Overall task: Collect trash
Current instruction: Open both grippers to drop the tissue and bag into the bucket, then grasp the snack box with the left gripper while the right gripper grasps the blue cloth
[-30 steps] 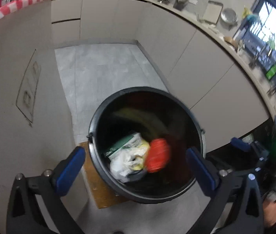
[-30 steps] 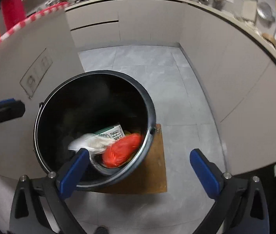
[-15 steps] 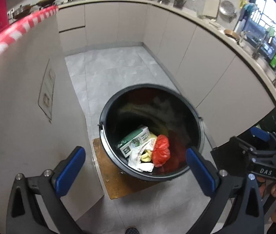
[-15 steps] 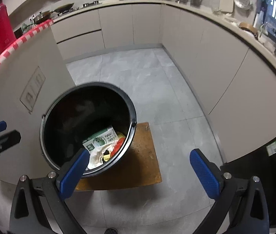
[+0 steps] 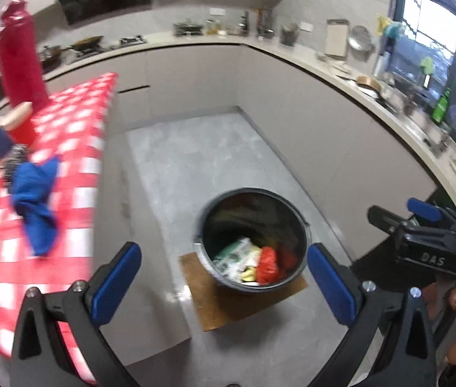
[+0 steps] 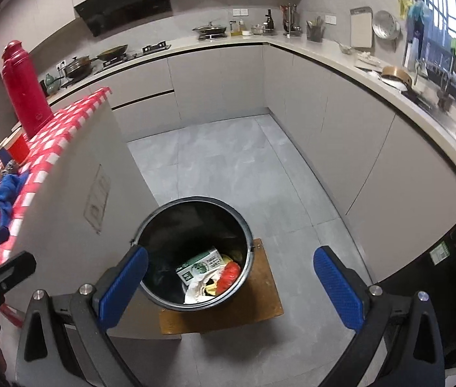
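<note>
A black trash bucket (image 5: 297, 219) (image 6: 244, 225) stands on a brown board (image 5: 260, 303) (image 6: 266, 306) on the floor. Inside lie a green-and-white carton (image 6: 200, 264) (image 5: 232, 253), a red wrapper (image 5: 266, 267) (image 6: 228, 275), white paper and yellow scraps. My left gripper (image 5: 224, 285) is open and empty, raised high above the bucket. My right gripper (image 6: 229, 285) is open and empty, also high above it. A blue cloth (image 5: 36, 200) (image 6: 7, 190) and small items lie on the red-checked tabletop (image 5: 76, 167).
A red thermos (image 5: 20, 54) (image 6: 23, 87) stands at the table's far end. The table's beige side panel (image 6: 76, 177) is left of the bucket. Beige cabinets and a cluttered counter (image 6: 373, 74) run along the back and right. Grey tiled floor (image 6: 221, 161) lies between.
Both grippers have risen well away from the bucket, which looks smaller now. The left view has tilted up and left, bringing the checked tabletop and blue cloth into sight.
</note>
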`<state>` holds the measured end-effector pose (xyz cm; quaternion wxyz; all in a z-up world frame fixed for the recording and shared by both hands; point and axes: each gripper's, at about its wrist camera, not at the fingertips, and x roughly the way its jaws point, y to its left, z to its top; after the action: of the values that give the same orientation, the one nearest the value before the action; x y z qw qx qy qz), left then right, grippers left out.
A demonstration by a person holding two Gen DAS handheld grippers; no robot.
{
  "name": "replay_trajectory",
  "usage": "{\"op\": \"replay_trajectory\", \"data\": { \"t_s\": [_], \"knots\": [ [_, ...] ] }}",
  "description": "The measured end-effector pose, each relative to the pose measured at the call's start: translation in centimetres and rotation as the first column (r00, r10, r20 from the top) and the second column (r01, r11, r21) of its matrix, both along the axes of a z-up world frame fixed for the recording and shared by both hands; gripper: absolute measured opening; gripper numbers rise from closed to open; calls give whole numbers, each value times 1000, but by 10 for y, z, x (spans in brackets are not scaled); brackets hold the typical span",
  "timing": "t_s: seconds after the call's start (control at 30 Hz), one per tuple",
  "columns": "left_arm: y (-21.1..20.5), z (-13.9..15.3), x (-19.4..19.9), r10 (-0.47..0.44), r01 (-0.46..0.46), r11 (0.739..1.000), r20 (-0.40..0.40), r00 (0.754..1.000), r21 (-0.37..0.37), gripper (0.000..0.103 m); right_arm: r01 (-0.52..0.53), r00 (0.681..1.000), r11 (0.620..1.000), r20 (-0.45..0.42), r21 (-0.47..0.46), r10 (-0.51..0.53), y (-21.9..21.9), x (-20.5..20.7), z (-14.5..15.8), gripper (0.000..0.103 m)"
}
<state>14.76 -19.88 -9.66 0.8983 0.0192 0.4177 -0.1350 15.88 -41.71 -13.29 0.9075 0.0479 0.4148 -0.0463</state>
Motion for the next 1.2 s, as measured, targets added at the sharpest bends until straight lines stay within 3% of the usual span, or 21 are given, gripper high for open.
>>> {"op": "replay_trajectory", "data": {
  "t_s": [0.17, 0.63, 0.97, 1.2],
  "knots": [
    [49, 22, -12, 90, -91, 996, 65, 994, 12, 103, -39, 999, 999, 7, -7, 39, 34, -1, 23, 103],
    [179, 32, -25, 303, -307, 951, 84, 949, 40, 103, -231, 972, 973, 58, 24, 229, 162, 5, 51, 103],
    [261, 28, -36, 480, -488, 872, 121, 869, 42, 103, -371, 926, 928, 87, 29, 367, 244, 16, 61, 103],
    [299, 16, -3, 475, -478, 878, 74, 877, 30, 103, -397, 915, 918, 86, 13, 394, 300, 37, 61, 103]
  ]
}}
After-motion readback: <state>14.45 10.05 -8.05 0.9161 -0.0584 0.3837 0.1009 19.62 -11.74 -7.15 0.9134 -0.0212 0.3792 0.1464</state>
